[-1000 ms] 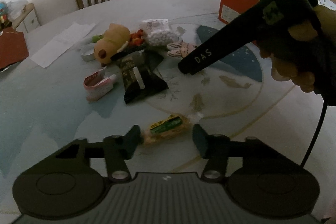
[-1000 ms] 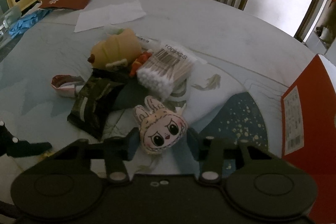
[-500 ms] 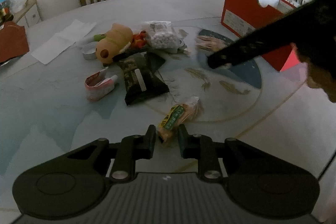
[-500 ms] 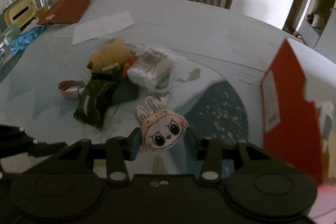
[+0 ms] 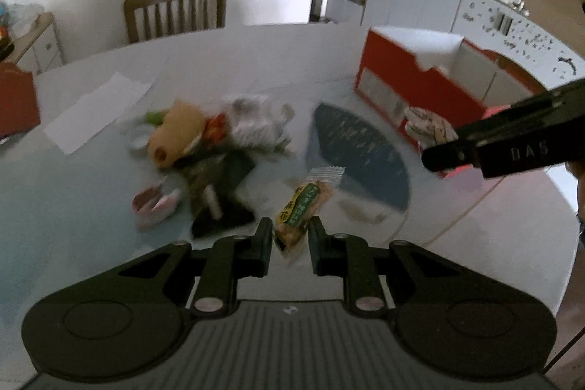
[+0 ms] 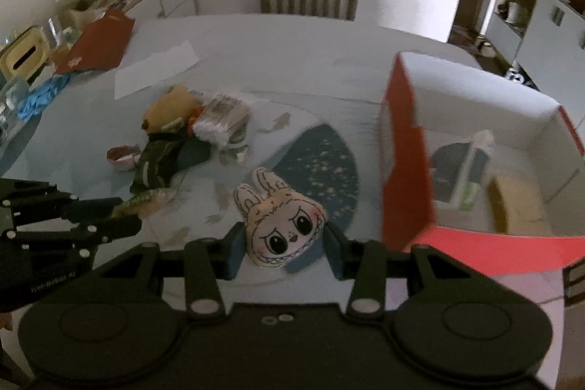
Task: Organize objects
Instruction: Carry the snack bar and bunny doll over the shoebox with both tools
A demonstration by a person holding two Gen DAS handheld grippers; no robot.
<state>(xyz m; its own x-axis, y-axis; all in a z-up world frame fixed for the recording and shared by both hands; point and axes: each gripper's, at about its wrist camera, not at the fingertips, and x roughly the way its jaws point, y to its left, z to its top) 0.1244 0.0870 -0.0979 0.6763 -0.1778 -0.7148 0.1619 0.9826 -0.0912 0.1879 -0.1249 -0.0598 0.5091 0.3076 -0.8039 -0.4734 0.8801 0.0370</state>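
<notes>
With the left gripper (image 5: pixel 290 240) clenched on only the near end of a snack packet (image 5: pixel 302 211) and the right gripper (image 6: pixel 283 249) grasping a plush face (image 6: pixel 283 227) just left of the red box (image 6: pixel 404 170) — both lifted off the table (image 5: pixel 256 68) — the packet could slip out, or the plush could catch the box wall.

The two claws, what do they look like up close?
Both are matte black. The left claw and right claw each have flat fingers on linkage arms with silver pivot pins, round housings on both sides and a ribbed grey body. Seen side-on, the right one bears pale lettering.
</notes>
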